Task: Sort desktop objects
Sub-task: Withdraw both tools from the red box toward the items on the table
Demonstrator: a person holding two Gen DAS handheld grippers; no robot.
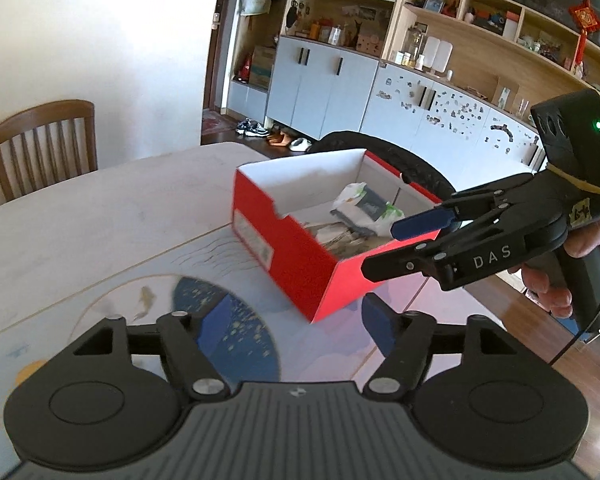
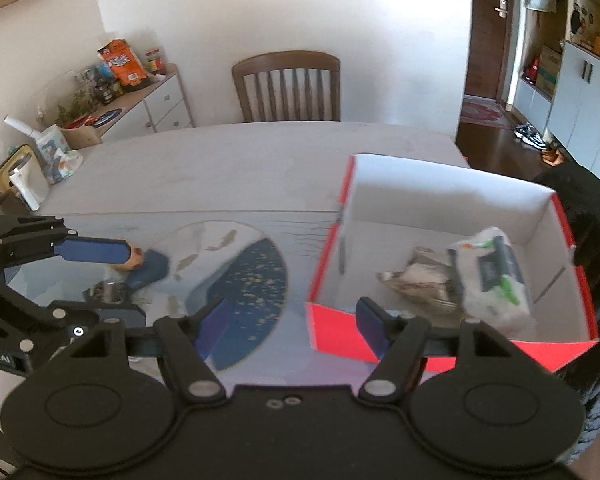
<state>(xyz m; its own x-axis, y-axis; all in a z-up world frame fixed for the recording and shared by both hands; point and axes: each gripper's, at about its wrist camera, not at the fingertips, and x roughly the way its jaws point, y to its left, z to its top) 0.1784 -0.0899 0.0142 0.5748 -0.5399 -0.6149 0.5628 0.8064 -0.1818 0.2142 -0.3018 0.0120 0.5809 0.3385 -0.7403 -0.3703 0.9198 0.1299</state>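
A red shoebox point(image 1: 300, 256) with a white inside stands on the table mat; it also shows in the right wrist view point(image 2: 340, 336). Inside lie a white wet-wipes pack point(image 2: 492, 276) and a crumpled silvery wrapper point(image 2: 420, 276); the pack shows in the left wrist view point(image 1: 364, 204). My left gripper point(image 1: 296, 328) is open and empty over the mat. My right gripper point(image 2: 292, 328) is open and empty at the box's near-left corner; it shows in the left wrist view point(image 1: 384, 248) over the box's right rim. The left gripper point(image 2: 120, 280) hangs near a small orange-and-blue object point(image 2: 144, 264).
The mat point(image 2: 244, 272) has a round blue fish picture. A wooden chair point(image 2: 288, 88) stands behind the table. A black chair back point(image 1: 380, 152) stands behind the box. A cluttered sideboard point(image 2: 112, 96) is at far left, wall cabinets point(image 1: 340, 80) beyond.
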